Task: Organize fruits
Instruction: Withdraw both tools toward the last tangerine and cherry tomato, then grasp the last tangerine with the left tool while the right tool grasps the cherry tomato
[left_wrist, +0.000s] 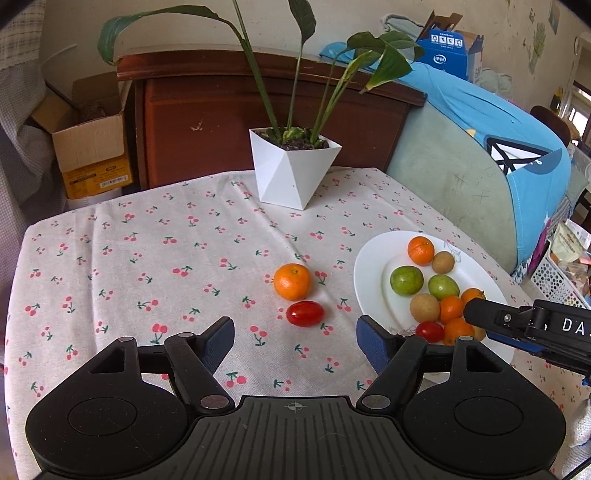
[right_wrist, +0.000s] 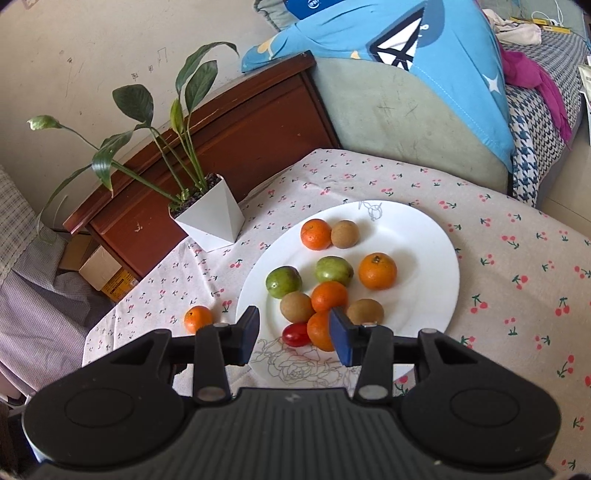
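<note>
**Fruit sorting: two pieces off the plate, both claws spread**

While most of the fruit sits on the white plate (right_wrist: 424, 258), two pieces lie on the cherry-print tablecloth (left_wrist: 147, 258) to its left: a loose orange (left_wrist: 292, 281) and, just nearer, a loose red tomato (left_wrist: 305, 313). The two lie close together; contact cannot be confirmed.

Left gripper (left_wrist: 295, 341): claw spread wide, nothing between the blue pads (left_wrist: 371, 341). It hovers over the cloth at the near edge, the loose tomato lying just beyond the gap and the loose orange farther still.

Right gripper (right_wrist: 293, 334): claw spread, gripping nothing. It sits above the near rim of the plate. Seen between its fingers are a plate tomato (right_wrist: 295, 334) and a near orange (right_wrist: 320, 331); the right-hand pad overlaps that orange in the view, and whether it touches cannot be told. In the left wrist view this gripper enters from the right over the near fruit.

Plate contents, right wrist view: five oranges in all, including a far orange (right_wrist: 316, 234) and a right orange (right_wrist: 377, 270); two green fruits (right_wrist: 283, 281); three brown fruits, one at the far side (right_wrist: 344, 233); one tomato. Pieces at the near cluster touch one another.

Far on the table stands a potted plant (left_wrist: 293, 173) in a white faceted pot, well apart from the fruit
</note>
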